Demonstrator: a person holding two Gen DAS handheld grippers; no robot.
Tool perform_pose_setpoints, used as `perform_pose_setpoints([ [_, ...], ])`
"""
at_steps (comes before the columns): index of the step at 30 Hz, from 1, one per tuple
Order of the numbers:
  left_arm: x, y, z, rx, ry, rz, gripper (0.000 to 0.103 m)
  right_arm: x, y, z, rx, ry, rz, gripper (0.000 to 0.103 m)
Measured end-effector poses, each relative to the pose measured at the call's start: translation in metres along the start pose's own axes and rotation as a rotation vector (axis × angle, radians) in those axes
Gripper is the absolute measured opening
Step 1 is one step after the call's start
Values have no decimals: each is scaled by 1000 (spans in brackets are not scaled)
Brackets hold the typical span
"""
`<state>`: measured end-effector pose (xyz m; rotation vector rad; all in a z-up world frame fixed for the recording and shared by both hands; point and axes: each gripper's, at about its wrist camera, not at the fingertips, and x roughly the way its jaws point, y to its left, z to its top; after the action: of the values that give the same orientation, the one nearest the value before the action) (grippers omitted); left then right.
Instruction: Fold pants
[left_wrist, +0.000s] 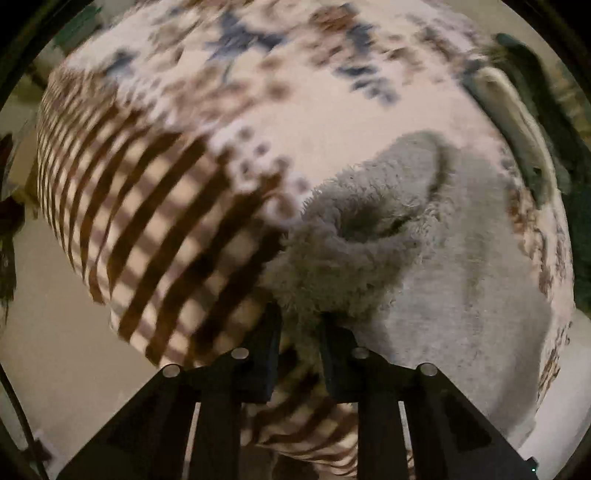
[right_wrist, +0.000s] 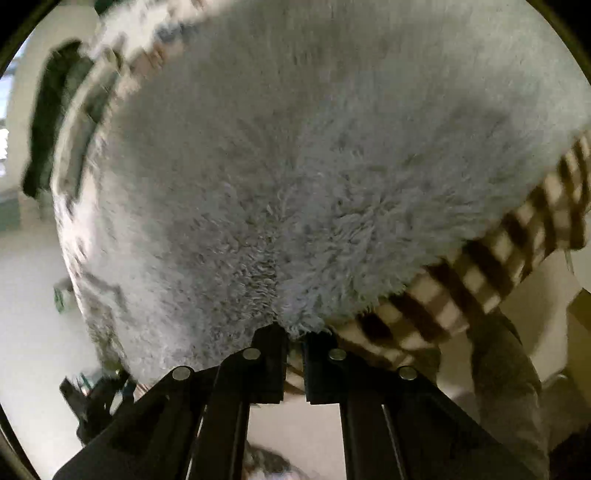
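The pants are fluffy pale grey fleece. In the left wrist view the pants (left_wrist: 424, 266) lie bunched on a patterned blanket, and my left gripper (left_wrist: 299, 321) is shut on a fold of their edge. In the right wrist view the pants (right_wrist: 295, 166) fill most of the frame, and my right gripper (right_wrist: 293, 332) is shut on their near edge. Both views are blurred by motion. The pants' overall layout is hidden.
A cream blanket (left_wrist: 155, 206) with brown stripes and blue-brown blotches lies under the pants; its striped edge also shows in the right wrist view (right_wrist: 517, 240). A dark green and white item (left_wrist: 528, 122) lies at the far right. Beige floor (left_wrist: 55, 332) lies beyond the blanket's edge.
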<state>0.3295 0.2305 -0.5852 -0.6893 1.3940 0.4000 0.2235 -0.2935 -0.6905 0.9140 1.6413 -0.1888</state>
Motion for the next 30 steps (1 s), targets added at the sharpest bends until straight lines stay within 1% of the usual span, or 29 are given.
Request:
perform_pose_setpoints([
  [1, 1, 2, 1, -18, 22, -15, 21, 3, 2, 2, -1, 24, -9, 17],
  [2, -2, 2, 1, -24, 29, -23, 21, 0, 6, 5, -16, 48, -15, 24],
  [3, -9, -1, -1, -9, 30, -21, 21, -6, 13, 6, -50, 59, -29, 31],
  [4, -21, -7, -4, 19, 23, -7, 22, -13, 22, 8, -82, 61, -34, 43],
  [5, -31, -13, -10, 48, 9, 9, 22, -24, 34, 9, -135, 69, -24, 53],
  [6, -46, -23, -18, 96, -13, 55, 28, -32, 42, 6, -168, 82, -13, 56],
  [7, -56, -30, -24, 128, -25, 94, 39, -43, 56, 7, -219, 102, 0, 60],
  [8, -63, -40, -31, 160, -39, 123, 46, -54, 72, 10, -270, 110, 10, 61],
  [9, -71, -50, -38, 191, -55, 149, 64, -64, 88, 15, -312, 108, 13, 63],
  [10, -74, -65, -44, 226, -64, 173, 81, -71, 102, 25, -342, 109, 19, 69],
  [11, -75, -82, -48, 263, -75, 181, 83, -75, 121, 40, -369, 103, 44, 70],
  [12, -74, -92, -49, 282, -90, 181, 83, -75, 139, 59, -391, 89, 61, 70],
  [13, -70, -112, -49, 308, -112, 180, 83, -74, 152, 78, -417, 83, 62, 70],
  [15, -59, -148, -44, 346, -131, 164, 83, -67, 178, 125, -455, 71, 58, 70],
  [16, -53, -161, -41, 358, -141, 163, 83, -57, 191, 150, -463, 78, 62, 70],
  [17, -44, -179, -37, 374, -145, 162, 83, -40, 204, 175, -469, 122, 70, 70],
  [18, -30, -199, -31, 391, -140, 161, 83, -24, 214, 194, -464, 145, 54, 70],
  [19, -24, -209, -30, 401, -136, 160, 83, -7, 222, 210, -469, 181, 54, 70],
  [20, -14, -219, -27, 412, -124, 164, 83, 7, 227, 221, -470, 237, 59, 70],
  [21, -2, -228, -23, 421, -107, 174, 83, 24, 228, 229, -444, 311, 56, 70],
  [23, 14, -243, -22, 423, -67, 180, 83, 44, 227, 228, -411, 425, 75, 70],
  [25, 24, -247, -24, 400, -37, 182, 83, 41, 222, 210, -440, 491, 123, 70],
  [28, 31, -244, -28, 356, -12, 181, 83, 34, 213, 173, -511, 648, 174, 70],
  [29, 34, -242, -30, 345, -1, 183, 83, 35, 212, 161, -554, 707, 166, 70],
  [30, 36, -240, -32, 338, 9, 187, 83, 36, 212, 149, -624, 760, 138, 70],
])
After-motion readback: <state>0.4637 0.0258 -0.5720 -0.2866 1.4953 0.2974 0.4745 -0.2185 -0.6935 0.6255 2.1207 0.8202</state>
